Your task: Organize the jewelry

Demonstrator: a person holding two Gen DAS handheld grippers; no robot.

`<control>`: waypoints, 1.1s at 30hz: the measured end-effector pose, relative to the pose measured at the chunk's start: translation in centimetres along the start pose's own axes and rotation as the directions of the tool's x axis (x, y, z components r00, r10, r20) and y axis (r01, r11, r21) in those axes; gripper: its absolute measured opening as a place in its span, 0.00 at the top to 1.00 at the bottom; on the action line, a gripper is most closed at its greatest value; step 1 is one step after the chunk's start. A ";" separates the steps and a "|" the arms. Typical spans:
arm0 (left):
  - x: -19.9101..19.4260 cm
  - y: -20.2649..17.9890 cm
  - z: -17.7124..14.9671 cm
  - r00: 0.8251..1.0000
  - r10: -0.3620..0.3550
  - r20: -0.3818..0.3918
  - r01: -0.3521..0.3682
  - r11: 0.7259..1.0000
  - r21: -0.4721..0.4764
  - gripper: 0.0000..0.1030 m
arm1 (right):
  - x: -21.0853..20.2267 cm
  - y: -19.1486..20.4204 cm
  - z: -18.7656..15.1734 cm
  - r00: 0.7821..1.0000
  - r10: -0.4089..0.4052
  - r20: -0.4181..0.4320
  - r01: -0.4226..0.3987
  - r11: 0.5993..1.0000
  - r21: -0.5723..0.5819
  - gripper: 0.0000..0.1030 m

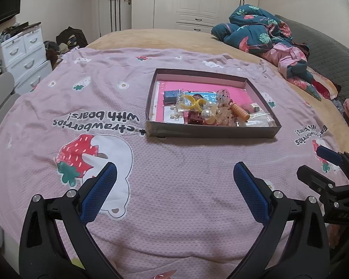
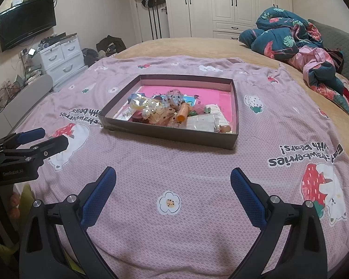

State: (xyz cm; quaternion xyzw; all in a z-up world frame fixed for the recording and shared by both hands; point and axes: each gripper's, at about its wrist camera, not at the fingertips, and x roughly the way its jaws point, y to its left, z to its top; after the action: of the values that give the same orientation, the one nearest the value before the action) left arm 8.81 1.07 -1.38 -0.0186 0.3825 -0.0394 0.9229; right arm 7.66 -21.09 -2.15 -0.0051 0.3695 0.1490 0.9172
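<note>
Jaws of both grippers stand wide apart, gripping nothing. Left gripper (image 1: 174, 174) and right gripper (image 2: 173, 179) hover above the pink strawberry-print blanket (image 1: 174, 209) spread on the bed. Shallow box (image 1: 211, 132) lies flat on the blanket at 12 o'clock from each gripper, well apart from both. Jewelry pile (image 1: 209, 111) sits inside it toward the near wall: yellow rings, pearl pieces, an orange spiral hair tie (image 1: 240, 112), small clear bags. Crumpled teal floral quilt (image 1: 256, 30) lies at 2 o'clock.
</note>
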 end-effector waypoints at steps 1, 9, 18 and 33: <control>0.0 0.1 0.0 1.000 0.001 -0.001 -0.001 1.000 0.000 0.09 | -0.1 0.0 0.0 1.000 0.000 0.000 0.000 1.000 0.000 0.05; 0.0 0.2 0.0 1.000 0.002 0.000 -0.002 1.000 0.001 0.09 | 0.0 0.0 0.0 1.000 -0.001 -0.001 0.001 1.000 0.000 0.05; 0.0 0.2 0.0 1.000 0.000 0.000 0.000 1.000 0.000 0.09 | 0.0 0.0 0.0 1.000 0.000 -0.002 0.000 1.000 0.000 0.05; 0.2 0.5 -0.4 1.000 -0.001 -0.003 0.001 1.000 0.001 0.09 | 0.1 0.0 -0.1 1.000 -0.001 -0.001 0.001 1.000 -0.006 0.05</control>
State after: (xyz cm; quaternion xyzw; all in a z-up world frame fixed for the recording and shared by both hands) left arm 8.66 1.51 -1.83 -0.0181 0.3839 -0.0400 0.9224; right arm 7.67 -21.05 -2.25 -0.0084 0.3695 0.1496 0.9171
